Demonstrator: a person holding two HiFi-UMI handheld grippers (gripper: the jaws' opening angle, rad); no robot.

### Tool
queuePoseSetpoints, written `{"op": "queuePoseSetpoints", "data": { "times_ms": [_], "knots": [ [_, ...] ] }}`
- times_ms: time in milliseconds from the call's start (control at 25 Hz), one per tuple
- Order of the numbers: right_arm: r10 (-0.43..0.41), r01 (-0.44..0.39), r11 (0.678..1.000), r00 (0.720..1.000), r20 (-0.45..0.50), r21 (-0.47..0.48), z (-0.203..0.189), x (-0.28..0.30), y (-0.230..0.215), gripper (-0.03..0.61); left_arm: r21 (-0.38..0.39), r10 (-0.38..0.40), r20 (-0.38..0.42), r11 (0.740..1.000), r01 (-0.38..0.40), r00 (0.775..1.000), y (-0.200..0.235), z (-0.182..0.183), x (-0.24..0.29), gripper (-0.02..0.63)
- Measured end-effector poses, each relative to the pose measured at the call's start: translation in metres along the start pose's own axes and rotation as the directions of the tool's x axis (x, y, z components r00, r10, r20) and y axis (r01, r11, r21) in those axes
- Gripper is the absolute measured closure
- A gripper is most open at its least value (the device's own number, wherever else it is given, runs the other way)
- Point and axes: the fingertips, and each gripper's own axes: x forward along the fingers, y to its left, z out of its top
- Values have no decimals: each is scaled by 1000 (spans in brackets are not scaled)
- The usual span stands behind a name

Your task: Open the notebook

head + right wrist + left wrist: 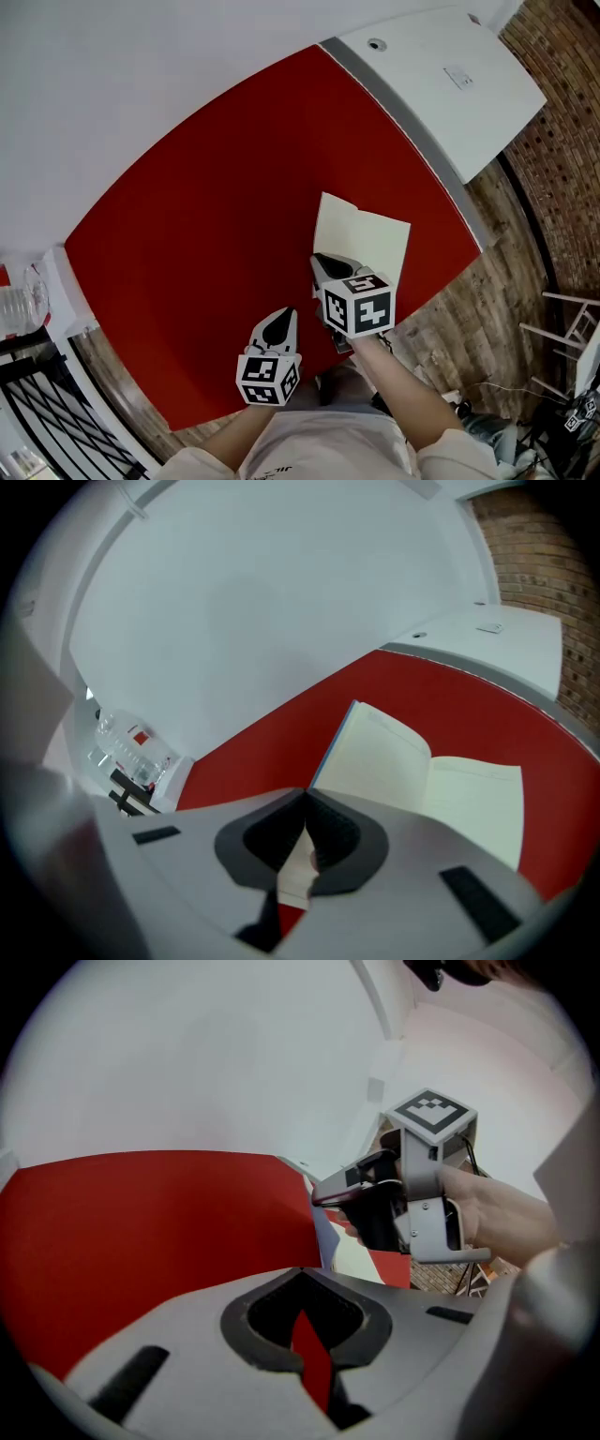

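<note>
Jaws of right gripper (pixel 305 796) pinch notebook (pixel 441 780) cover corner | left gripper (pixel 300 1272) jaws together, empty

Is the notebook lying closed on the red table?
No, the notebook is open with its cream pages showing, and its left leaf is tilted up off the red table.

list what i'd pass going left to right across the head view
clear bottle → left gripper → right gripper → white chair frame
</note>
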Motion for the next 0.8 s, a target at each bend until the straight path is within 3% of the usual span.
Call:
{"op": "queuePoseSetpoints", "data": {
  "times_ms": [280, 520, 640, 800],
  "knots": [
    [-56, 53, 998, 994, -92, -31, -19, 76, 12, 569, -78, 68, -1, 995, -68, 998, 44, -15, -20, 609],
    [-145, 130, 988, 966, -216, -82, -62, 126, -4, 569, -119, 93, -13, 988, -94, 996, 62, -31, -26, 609],
    [-198, 173, 977, 954, -226, -124, -66, 128, -7, 569, -130, 96, -18, 987, -98, 995, 66, -35, -26, 609],
    [-186, 164, 979, 959, -214, -118, -63, 130, -3, 568, -133, 93, -23, 987, -95, 995, 71, -38, -24, 609]
  ]
}}
